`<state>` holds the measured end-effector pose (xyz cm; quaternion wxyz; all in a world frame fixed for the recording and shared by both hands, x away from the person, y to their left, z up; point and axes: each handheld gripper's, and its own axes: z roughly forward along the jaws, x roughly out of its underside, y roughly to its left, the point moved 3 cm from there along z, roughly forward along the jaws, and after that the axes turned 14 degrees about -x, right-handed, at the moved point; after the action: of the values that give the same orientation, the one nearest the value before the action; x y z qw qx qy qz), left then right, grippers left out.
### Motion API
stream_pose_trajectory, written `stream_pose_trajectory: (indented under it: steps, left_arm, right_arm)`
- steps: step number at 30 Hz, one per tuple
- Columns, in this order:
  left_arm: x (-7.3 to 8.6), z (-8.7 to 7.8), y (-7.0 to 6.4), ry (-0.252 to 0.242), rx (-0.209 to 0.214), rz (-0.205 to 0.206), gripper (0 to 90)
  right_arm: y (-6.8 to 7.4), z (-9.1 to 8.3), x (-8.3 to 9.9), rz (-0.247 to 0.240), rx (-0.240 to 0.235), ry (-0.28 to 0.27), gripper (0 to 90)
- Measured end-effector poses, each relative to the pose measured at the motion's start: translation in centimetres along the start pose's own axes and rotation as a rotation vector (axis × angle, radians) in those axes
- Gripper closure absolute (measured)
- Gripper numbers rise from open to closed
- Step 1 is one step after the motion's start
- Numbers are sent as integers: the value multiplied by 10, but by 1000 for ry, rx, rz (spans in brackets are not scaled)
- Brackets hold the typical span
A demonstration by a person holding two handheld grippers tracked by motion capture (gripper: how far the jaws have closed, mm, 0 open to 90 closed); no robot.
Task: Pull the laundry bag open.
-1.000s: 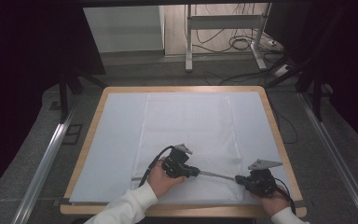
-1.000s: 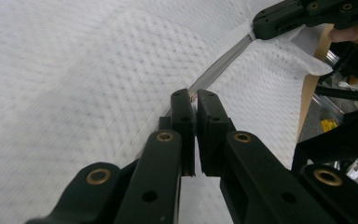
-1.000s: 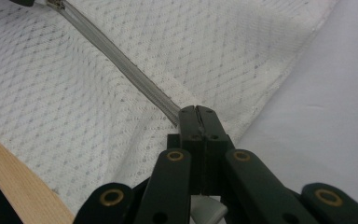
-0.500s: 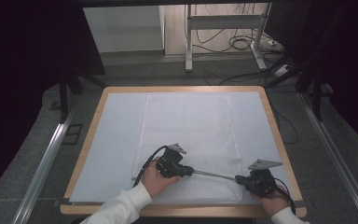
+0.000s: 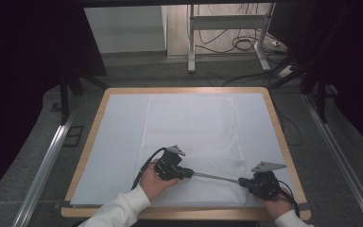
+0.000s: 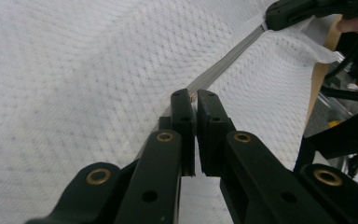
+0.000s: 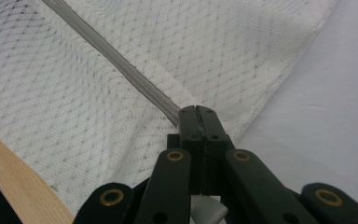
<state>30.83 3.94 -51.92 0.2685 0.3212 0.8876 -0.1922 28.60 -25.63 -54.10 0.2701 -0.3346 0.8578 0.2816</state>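
A white mesh-textured cloth (image 5: 189, 123) lies flat along the middle of the table. Its near edge (image 5: 215, 177) is lifted and pulled into a taut grey line between my two grippers. My left gripper (image 5: 189, 173) is shut on the left end of that edge, and its view shows the jaws pinching the hem (image 6: 228, 58) at their tips (image 6: 193, 98). My right gripper (image 5: 242, 181) is shut on the other end, near the table's front right corner. Its jaws (image 7: 196, 109) are closed tight on the hem (image 7: 112, 56) above the cloth (image 7: 214, 56). The right gripper (image 6: 266, 23) also appears far off in the left gripper view.
A pale sheet (image 5: 118, 137) covers the wooden table, whose rim (image 5: 99, 123) frames it; the wood (image 7: 14, 158) lies close under the right gripper. Metal rails (image 5: 47, 165) flank the table on the floor. A desk frame and cables (image 5: 246, 45) stand behind.
My left gripper has drifted slightly to the left, drawing the cloth's edge tighter. The right gripper has stayed in place.
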Motion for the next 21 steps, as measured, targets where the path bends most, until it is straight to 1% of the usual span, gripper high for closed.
stream_pose_trajectory:
  steps: [4,5,7,8,9,10,12,14,16,17,18,20,21]
  left_arm:
    - [2,-3,2,-4,-4,-5,874]
    - [3,-4,3,-4,4,-7,874]
    - [3,-5,3,-7,1,-4,874]
    - [3,-6,3,-6,7,-7,874]
    - [3,-6,3,-9,1,-3,874]
    - [3,-7,3,-9,7,-4,874]
    - [3,-10,3,-9,-6,4,874]
    - [4,-12,4,-10,-2,0,874]
    - [4,-13,6,-9,-7,-3,874]
    - [5,-13,7,-8,0,-2,874]
    - [5,-14,7,-8,-7,2,874]
    - [6,-14,7,-6,-3,-1,874]
    - [7,-14,7,-4,-10,4,874]
  right_arm:
    - [0,0,0,-2,2,2,899]
    - [0,0,0,-2,2,2,899]
    - [0,0,0,-3,3,3,899]
    - [0,0,0,-2,2,2,899]
    - [0,0,0,-2,2,2,898]
    - [0,0,0,-1,2,2,899]
    - [0,0,0,0,0,1,899]
    - [0,0,0,-1,0,1,899]
    - [0,0,0,-2,0,2,899]
    - [0,0,0,-2,0,2,899]
    - [0,0,0,-2,0,3,899]
    - [0,0,0,-3,2,3,899]
    - [0,0,0,-3,1,2,899]
